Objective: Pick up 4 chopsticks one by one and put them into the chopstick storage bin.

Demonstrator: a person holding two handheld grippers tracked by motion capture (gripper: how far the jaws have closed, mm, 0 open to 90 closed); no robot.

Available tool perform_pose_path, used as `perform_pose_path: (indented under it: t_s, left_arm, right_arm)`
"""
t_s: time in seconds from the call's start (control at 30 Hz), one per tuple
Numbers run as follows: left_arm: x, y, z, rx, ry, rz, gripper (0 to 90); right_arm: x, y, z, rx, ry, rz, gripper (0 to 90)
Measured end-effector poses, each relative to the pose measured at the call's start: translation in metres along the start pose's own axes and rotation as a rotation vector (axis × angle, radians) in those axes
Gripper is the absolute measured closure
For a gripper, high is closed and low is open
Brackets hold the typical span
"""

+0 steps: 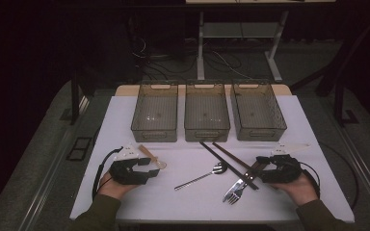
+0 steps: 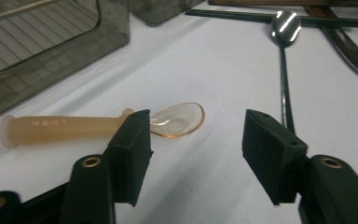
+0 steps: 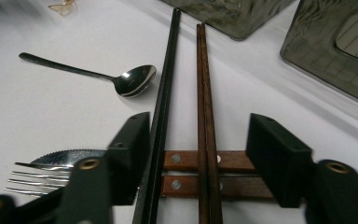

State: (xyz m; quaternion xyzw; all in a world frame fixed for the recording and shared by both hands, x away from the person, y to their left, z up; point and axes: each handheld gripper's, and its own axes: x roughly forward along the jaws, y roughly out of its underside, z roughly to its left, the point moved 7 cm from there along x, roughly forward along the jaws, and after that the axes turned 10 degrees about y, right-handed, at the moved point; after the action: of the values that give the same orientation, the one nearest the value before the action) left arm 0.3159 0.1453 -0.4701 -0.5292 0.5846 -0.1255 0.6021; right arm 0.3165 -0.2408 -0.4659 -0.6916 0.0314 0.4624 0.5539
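My left gripper [image 1: 151,169] [image 2: 196,135] rests low at the table's front left with its jaws open and bare table between them. A translucent peach plastic spoon [image 1: 151,156] [image 2: 74,127] lies just beyond its left jaw, bowl toward the gap. My right gripper [image 1: 261,169] [image 3: 198,140] is open at the front right, straddling a black chopstick pair [image 3: 168,70] and a brown pair [image 3: 203,79]. The black pair runs along the left jaw's inner face. Under them lie the wooden handles [image 3: 235,161] of a fork [image 3: 32,179] and a knife [image 3: 65,157].
Three smoky clear bins [image 1: 155,111] [image 1: 206,110] [image 1: 257,109] stand side by side at the back of the white table [image 1: 188,202]. A metal spoon [image 1: 202,176] [image 2: 284,28] [image 3: 130,80] lies between the two grippers.
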Motion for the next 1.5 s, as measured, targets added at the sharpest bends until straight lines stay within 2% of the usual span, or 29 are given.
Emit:
perform_pose_path:
  t_s: [0.03,0.1,0.13,0.23,0.27,0.5,0.57,0.73,1.07,1.5]
  left_arm:
    - [0.001,0.001,-0.001,-0.002,0.002,-0.006,35.3]
    - [0.001,0.003,-0.004,-0.002,0.016,-0.007,33.9]
    - [0.002,0.004,-0.006,-0.004,0.018,-0.007,29.2]
    - [0.004,0.006,-0.01,0.006,0.023,0.005,24.8]
    - [0.005,0.006,-0.012,0.003,0.026,0.003,20.7]
    - [0.009,0.006,-0.018,0.026,0.038,0.011,13.6]
    - [0.01,0.006,-0.019,0.029,0.04,0.012,12.9]
    - [0.011,0.006,-0.019,0.03,0.043,0.009,11.6]
    - [0.013,0.007,-0.02,0.029,0.05,0.014,11.7]
    - [0.013,0.007,-0.021,0.037,0.055,0.021,11.8]
  right_arm:
    - [0.002,-0.002,-0.002,-0.011,0.002,0.005,50.2]
    - [0.004,-0.003,-0.003,-0.014,0.001,0.014,52.4]
    - [0.007,-0.005,-0.005,-0.012,-0.004,0.026,57.0]
    - [0.01,-0.007,-0.007,-0.013,-0.001,0.042,61.0]
    - [0.012,-0.009,-0.009,-0.015,-0.003,0.049,65.7]
    - [0.019,-0.008,-0.01,-0.05,-0.004,0.087,77.5]
    - [0.02,-0.006,-0.01,-0.057,0.009,0.105,78.7]
    - [0.024,-0.004,-0.009,-0.073,0.009,0.107,79.2]
    - [0.029,-0.001,-0.008,-0.073,0.005,0.124,81.0]
    - [0.039,-0.001,-0.012,-0.082,0.027,0.143,82.4]
